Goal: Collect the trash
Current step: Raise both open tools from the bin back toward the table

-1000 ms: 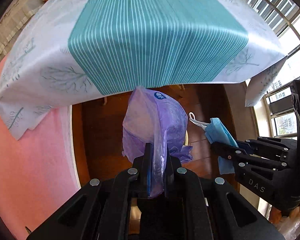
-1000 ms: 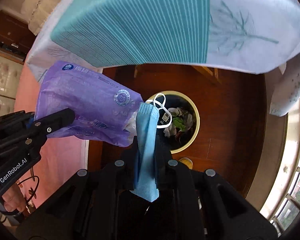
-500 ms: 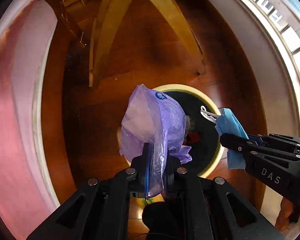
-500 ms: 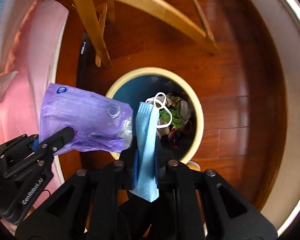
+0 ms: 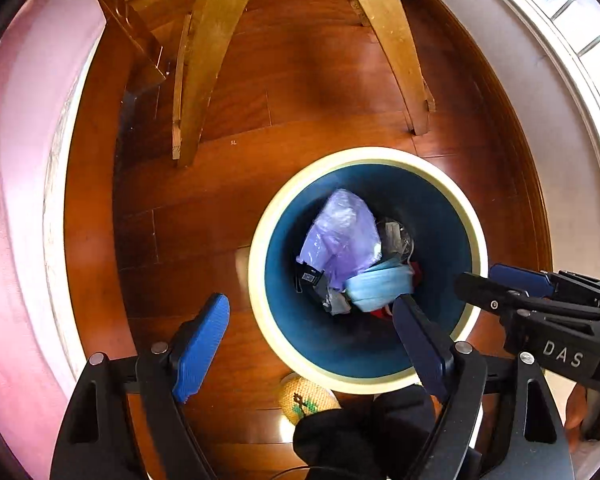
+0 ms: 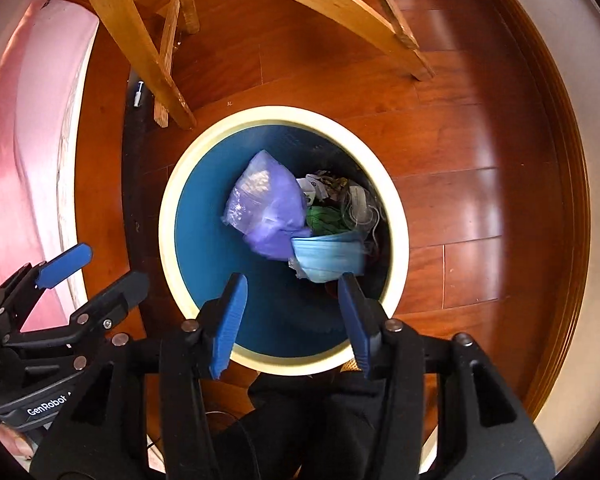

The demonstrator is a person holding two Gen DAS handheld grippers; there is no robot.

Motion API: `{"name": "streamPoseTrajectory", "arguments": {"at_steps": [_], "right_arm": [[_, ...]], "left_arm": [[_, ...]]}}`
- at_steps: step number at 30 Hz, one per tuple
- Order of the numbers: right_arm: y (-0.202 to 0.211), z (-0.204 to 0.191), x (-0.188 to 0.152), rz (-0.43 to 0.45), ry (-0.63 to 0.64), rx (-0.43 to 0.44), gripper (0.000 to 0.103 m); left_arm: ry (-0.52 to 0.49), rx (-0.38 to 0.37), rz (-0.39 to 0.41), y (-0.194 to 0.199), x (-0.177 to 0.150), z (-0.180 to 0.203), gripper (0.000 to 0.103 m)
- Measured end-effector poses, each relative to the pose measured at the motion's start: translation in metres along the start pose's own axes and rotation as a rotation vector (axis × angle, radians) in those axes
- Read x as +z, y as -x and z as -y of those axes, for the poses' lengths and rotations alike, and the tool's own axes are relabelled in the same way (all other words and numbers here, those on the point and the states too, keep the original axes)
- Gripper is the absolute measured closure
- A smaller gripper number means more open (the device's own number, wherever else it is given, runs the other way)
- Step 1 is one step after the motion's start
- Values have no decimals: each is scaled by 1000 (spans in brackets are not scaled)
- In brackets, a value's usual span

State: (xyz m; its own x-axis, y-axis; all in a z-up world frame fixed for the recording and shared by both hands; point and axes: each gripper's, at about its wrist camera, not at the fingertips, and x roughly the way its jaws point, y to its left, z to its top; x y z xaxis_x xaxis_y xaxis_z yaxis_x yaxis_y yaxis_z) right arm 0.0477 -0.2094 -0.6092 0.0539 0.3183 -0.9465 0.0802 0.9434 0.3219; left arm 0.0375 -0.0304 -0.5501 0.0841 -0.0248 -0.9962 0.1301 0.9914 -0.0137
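A round bin with a cream rim [image 5: 260, 240] [image 6: 168, 216] and a blue inside stands on the wooden floor below both grippers. A purple plastic bag [image 5: 340, 236] [image 6: 268, 208] and a blue face mask [image 5: 380, 284] [image 6: 328, 256] lie inside it on top of other trash. My left gripper [image 5: 312, 312] is open and empty above the bin's near left rim; it also shows in the right wrist view [image 6: 100, 268]. My right gripper [image 6: 292, 292] is open and empty over the bin; it also shows in the left wrist view [image 5: 496, 280].
Wooden chair legs [image 5: 196, 80] [image 6: 140, 52] stand on the floor just beyond the bin. A pink cloth surface [image 5: 16, 200] runs along the left. A white wall base [image 5: 560, 100] curves along the right. A small woven item [image 5: 308, 400] lies by the bin's near rim.
Both grippers have opened. The purple bag and the blue mask have dropped from them into the bin. The view has moved closer over the bin.
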Motion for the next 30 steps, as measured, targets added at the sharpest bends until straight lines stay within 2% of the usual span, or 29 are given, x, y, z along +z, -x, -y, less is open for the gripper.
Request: {"name": "streamPoseTrajectory", "arguments": {"at_steps": [5,11,21,30], "right_arm": [[27,-12,-3,30,-2,-6,59],[86,-40,-13,87,17,-7,59],[217,-97,-35,173,8,-8,59],[330,-151,-51,253,17,-54,59]], "left_arm": [[-1,2,13,27,-2,-8,18],[10,-21,41,88,-7,-13,18],[-7,-31,109,233,-14,-17,18],[1,-47,252,377,-15,-36,18]]}}
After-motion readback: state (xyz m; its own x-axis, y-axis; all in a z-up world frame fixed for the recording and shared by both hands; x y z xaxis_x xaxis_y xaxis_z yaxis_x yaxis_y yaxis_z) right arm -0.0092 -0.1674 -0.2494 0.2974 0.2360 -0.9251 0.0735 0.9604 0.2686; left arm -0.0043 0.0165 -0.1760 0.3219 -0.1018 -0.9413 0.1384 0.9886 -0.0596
